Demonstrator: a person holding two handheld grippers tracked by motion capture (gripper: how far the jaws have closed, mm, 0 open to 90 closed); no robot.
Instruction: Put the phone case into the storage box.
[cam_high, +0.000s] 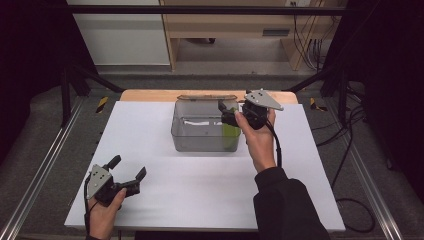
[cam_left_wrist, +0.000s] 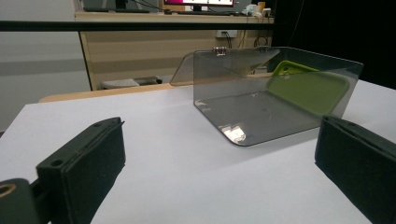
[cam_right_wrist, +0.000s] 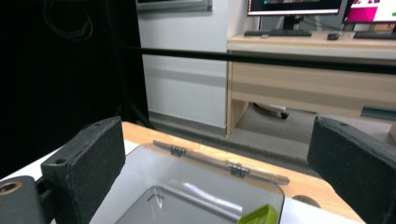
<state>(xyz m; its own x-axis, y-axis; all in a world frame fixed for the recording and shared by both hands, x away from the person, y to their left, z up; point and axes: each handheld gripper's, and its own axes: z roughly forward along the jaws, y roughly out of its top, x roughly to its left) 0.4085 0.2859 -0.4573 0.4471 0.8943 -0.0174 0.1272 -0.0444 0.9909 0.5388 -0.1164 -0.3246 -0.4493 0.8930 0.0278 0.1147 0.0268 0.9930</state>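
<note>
Right gripper (cam_high: 226, 112), jaws apart, hovers over open box (cam_high: 200, 136) holding green case (cam_high: 231, 135); left gripper (cam_high: 127, 172) rests spread on desk (cam_high: 200, 190).

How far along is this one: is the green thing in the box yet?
Done: the green item stands inside the clear box, against its right wall, and the lid lies open behind. In hand: the right gripper hovers open over the box's right rim, holding nothing. Left: probably shutting the lid. The left gripper waits open near the table's front.
</note>
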